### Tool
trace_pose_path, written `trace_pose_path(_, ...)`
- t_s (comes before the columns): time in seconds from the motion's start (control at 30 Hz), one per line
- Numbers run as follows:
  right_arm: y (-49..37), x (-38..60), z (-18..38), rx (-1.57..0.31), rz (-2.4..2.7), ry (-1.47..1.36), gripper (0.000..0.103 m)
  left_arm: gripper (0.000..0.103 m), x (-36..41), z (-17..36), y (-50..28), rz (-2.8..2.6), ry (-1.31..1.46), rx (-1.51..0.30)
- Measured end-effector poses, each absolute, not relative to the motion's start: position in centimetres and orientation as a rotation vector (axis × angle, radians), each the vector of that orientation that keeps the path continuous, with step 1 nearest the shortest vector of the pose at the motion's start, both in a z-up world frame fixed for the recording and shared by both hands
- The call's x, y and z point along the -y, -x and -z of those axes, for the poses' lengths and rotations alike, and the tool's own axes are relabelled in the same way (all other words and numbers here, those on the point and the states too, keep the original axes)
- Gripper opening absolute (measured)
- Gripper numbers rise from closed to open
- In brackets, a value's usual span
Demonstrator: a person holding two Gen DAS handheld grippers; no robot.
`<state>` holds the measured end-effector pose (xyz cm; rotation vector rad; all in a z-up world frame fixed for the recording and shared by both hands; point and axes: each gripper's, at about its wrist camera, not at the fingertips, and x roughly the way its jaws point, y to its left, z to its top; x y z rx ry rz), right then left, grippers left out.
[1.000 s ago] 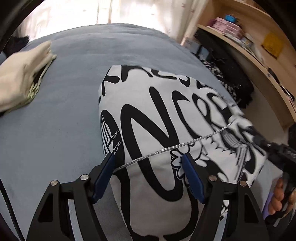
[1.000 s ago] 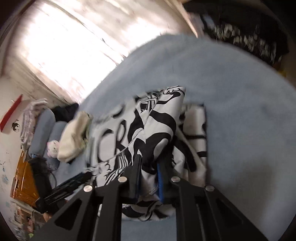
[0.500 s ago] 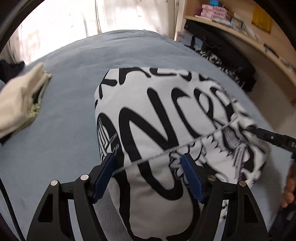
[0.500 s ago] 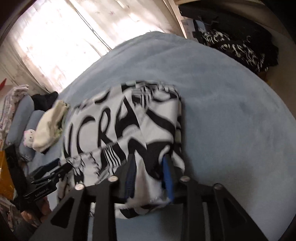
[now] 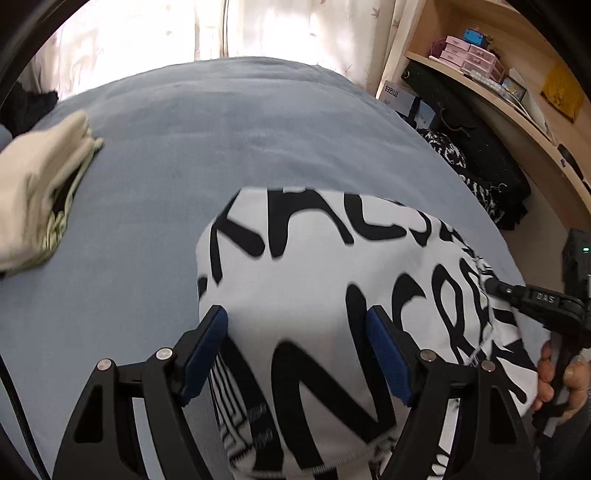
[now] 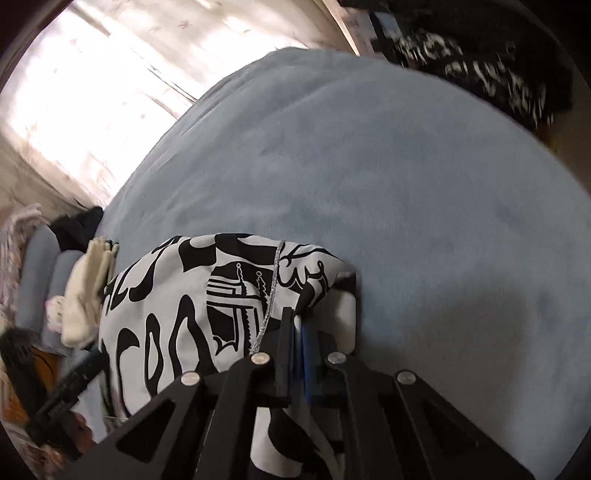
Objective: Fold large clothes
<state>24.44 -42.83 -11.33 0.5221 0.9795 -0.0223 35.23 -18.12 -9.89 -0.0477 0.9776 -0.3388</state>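
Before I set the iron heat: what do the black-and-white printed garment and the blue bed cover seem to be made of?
Black-and-white printed garment: looks like a smooth, matte woven or knit cloth, perhaps cotton or polyester; it drapes softly and shows a stitched hem. Blue bed cover: seems a plush, fleecy fabric; its surface is matte, with faint brushed shading. Neither fibre can be told for certain.

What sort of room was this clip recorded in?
Most likely a bedroom at home. The printed garment lies on a wide blue blanket that looks like a bed, a bright curtained window stands behind it, and wooden shelves hold small boxes and clutter.
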Motion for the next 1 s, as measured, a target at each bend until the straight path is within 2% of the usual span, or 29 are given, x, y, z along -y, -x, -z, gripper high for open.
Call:
trace_pose_path(0.2,-25.5,41.6,13.9,-1.076,0.108,-0.406,0.01,0.081,19.4,11.3,-36.3,0.28,-0.005,-0.961)
trace_pose_path(0.27,-25.1,41.9,12.8,-1.071,0.137,-0.422,0.018,0.081,19.2,10.8,-36.1,0.276,0.004,-0.956)
trace_pose_path(0.53,-21.0,37.9,6.6,-0.896,0.148,-0.305,0.018,0.078,17.6,7.3,-31.7,0.286,0.041,-0.894)
trace_pose_path(0.63,-20.3,34.2,5.2,-0.848,0.05,-0.259,0.018,0.068,17.7,6.3,-29.1,0.304,0.034,-0.872)
trace_pose_path(0.7,-20.5,32.2,4.8,-0.84,-0.006,-0.235,0.018,0.056,18.0,6.3,-28.1,0.324,0.034,-0.883)
trace_pose_path(0.77,-21.3,30.4,5.0,-0.845,-0.05,-0.227,0.018,0.049,18.1,6.5,-27.3,0.352,0.053,-0.906)
trace_pose_path(0.9,-22.7,27.9,6.9,-0.892,-0.097,-0.217,0.018,0.043,18.5,8.4,-26.1,0.372,0.077,-0.969)
trace_pose_path(1.0,-23.6,28.0,9.6,-0.968,-0.048,-0.184,0.018,0.043,18.7,9.6,-25.6,0.338,0.012,-0.958)
